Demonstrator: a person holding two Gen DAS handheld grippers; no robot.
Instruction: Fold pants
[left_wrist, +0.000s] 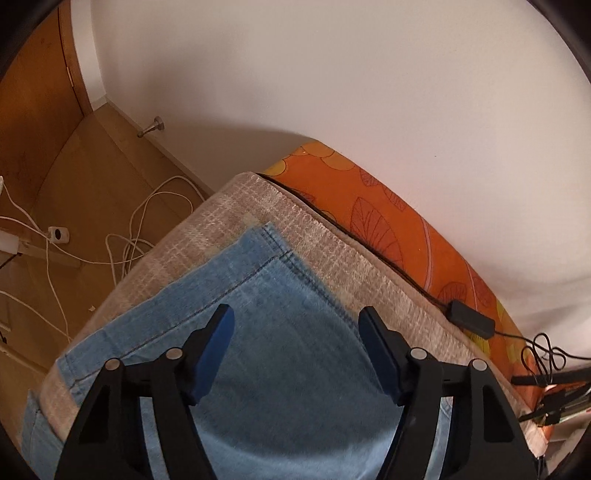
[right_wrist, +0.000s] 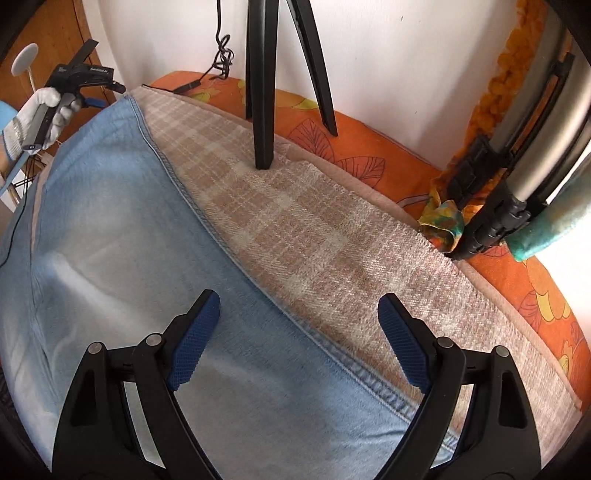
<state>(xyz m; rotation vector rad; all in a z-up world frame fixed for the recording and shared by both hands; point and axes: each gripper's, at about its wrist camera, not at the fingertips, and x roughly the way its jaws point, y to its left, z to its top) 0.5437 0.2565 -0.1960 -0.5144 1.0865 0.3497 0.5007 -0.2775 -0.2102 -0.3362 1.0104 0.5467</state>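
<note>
Light blue jeans lie flat on a beige checked blanket. Their hemmed leg end reaches toward the blanket's far corner in the left wrist view. My left gripper hovers over that leg end, open, with only denim showing below the gap. In the right wrist view the jeans fill the left half, and their stitched side seam runs diagonally across the blanket. My right gripper is open above that seam, its pads clear of the cloth. A gloved hand holds the other gripper at the far left.
An orange leaf-print sheet lies between the blanket and the white wall. A black tripod leg stands on the blanket, and another tripod is at the right. A black cable with an adapter lies on the sheet. White cables trail over the wooden floor.
</note>
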